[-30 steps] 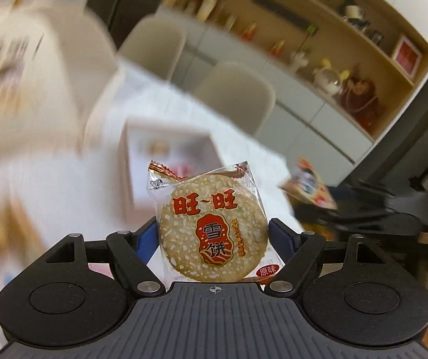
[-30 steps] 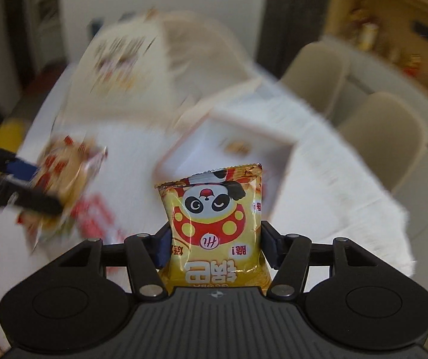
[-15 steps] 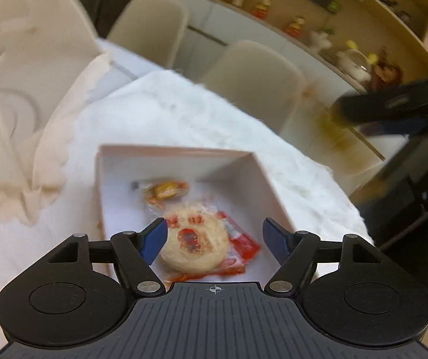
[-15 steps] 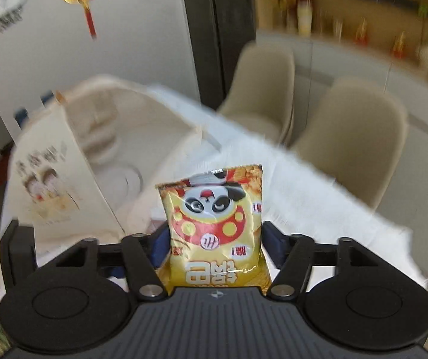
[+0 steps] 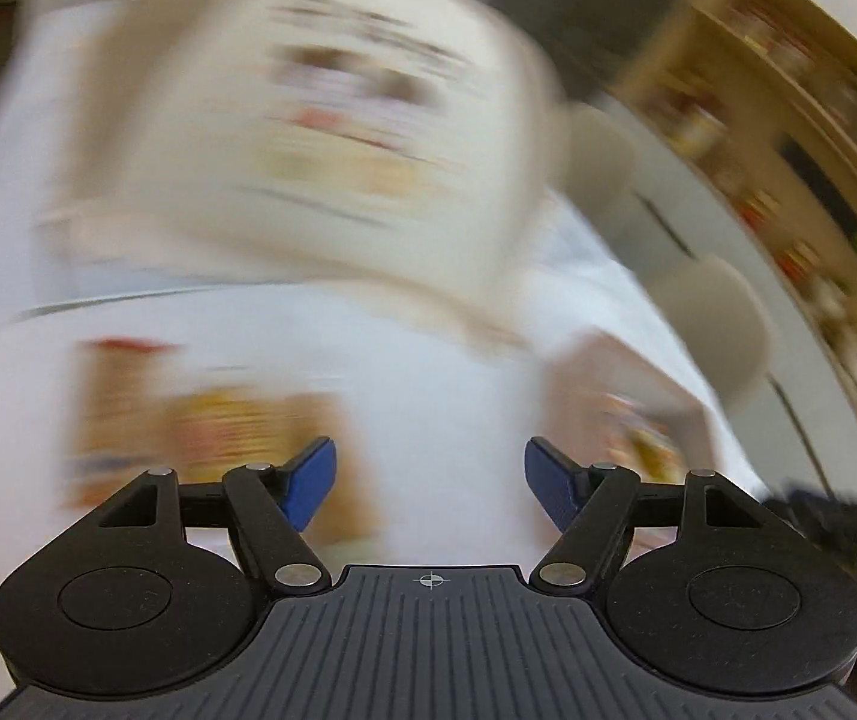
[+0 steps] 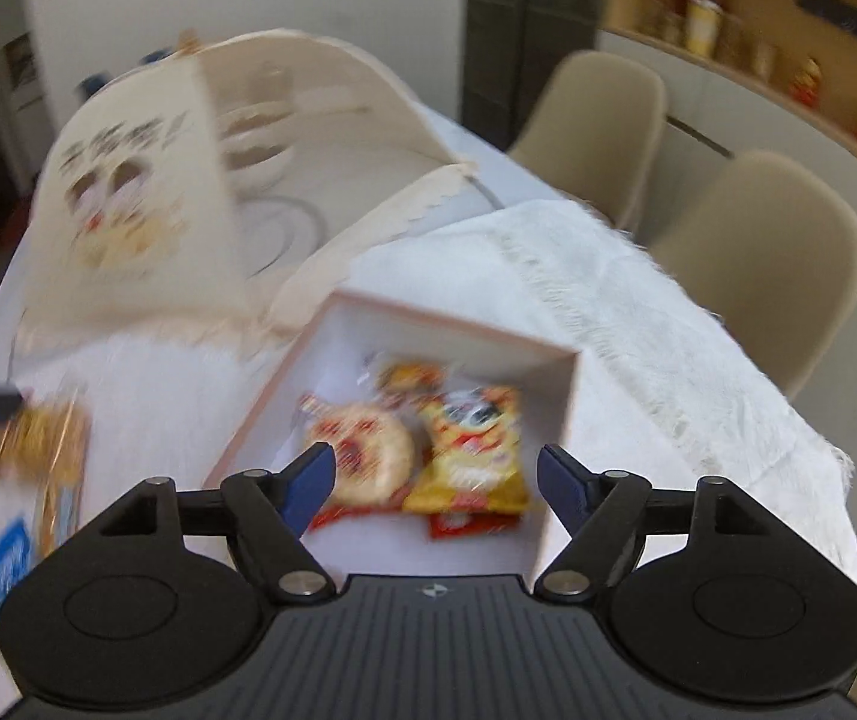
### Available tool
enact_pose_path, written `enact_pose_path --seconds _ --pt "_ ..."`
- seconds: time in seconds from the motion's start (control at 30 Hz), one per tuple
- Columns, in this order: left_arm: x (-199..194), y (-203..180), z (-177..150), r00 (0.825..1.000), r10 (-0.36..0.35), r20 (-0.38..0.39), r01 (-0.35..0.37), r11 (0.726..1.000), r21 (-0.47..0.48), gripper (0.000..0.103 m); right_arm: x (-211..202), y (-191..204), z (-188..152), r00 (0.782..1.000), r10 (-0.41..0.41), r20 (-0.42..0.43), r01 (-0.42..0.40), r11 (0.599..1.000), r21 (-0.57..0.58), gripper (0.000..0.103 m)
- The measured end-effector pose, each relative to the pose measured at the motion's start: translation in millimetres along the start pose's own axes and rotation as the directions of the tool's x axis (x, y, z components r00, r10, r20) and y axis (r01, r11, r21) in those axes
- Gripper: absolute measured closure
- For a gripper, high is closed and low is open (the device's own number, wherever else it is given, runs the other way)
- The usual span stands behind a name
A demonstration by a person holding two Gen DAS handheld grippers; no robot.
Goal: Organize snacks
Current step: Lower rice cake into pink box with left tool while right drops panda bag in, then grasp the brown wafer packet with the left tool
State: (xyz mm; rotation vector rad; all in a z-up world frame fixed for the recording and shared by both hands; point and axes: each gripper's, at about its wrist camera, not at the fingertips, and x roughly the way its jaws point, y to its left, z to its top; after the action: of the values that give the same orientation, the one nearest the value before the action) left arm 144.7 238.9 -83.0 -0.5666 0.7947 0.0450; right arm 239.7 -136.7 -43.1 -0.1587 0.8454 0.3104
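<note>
Two glossy packets lie in the square pink box (image 6: 554,360): round rice cracker (image 6: 368,456), crinkly yellow bag (image 6: 476,450). Right gripper (image 6: 434,480) and left gripper (image 5: 430,480) both spread wide, empty.

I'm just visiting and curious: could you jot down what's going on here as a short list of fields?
left gripper: open, holding nothing
right gripper: open, holding nothing, above the box
box: open, on a white cloth
in the box: round rice cracker, yellow panda bag, other packets underneath
outside the box: more snacks on the table
left view: too blurred for detail
</note>
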Motion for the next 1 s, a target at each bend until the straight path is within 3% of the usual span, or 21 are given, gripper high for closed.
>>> enact_pose_path --seconds 0.1,0.17,0.37,0.47,0.63,0.67,0.73,0.9,1.0 --pt "-27 52 -2 0.989 0.146 0.019 -0.142 0.981 -0.13 0.027 -5 29 -18 0.997 0.074 -0.013 -0.074 0.997 -0.006 0.027" --pt "-42 77 -3 0.979 0.201 0.017 -0.195 0.964 -0.181 0.028 -12 49 -25 0.991 0.132 -0.039 -0.132 0.991 -0.007 0.027" --pt "-37 103 8 0.987 0.161 -0.007 -0.159 0.971 -0.179 0.027 -29 108 -41 0.978 0.197 -0.068 -0.2 0.978 -0.052 0.027" --pt "-6 107 21 0.987 0.157 -0.041 -0.162 0.971 -0.177 0.027 -33 128 -50 0.974 0.203 -0.097 -0.209 0.976 -0.062 0.027" --pt "62 106 25 0.965 0.226 -0.131 -0.236 0.969 -0.07 0.029 -29 146 -68 0.981 0.13 -0.144 -0.144 0.985 -0.094 0.027" --pt "62 105 26 0.97 0.225 -0.091 -0.23 0.972 -0.047 0.032 -29 147 -72 0.982 0.114 -0.15 -0.131 0.986 -0.106 0.027" --pt "65 108 28 0.97 0.226 -0.093 -0.229 0.973 -0.024 0.063 -29 149 -80 0.984 0.083 -0.16 -0.106 0.985 -0.136 0.027" --pt "38 123 6 0.986 0.134 -0.095 -0.142 0.986 -0.082 0.064 -25 158 -97 0.98 0.092 -0.174 -0.13 0.967 -0.219 0.027" --pt "3 125 -22 0.993 0.098 -0.058 -0.103 0.992 -0.078 0.064 -24 175 -105 0.967 0.173 -0.188 -0.222 0.934 -0.28 0.027"
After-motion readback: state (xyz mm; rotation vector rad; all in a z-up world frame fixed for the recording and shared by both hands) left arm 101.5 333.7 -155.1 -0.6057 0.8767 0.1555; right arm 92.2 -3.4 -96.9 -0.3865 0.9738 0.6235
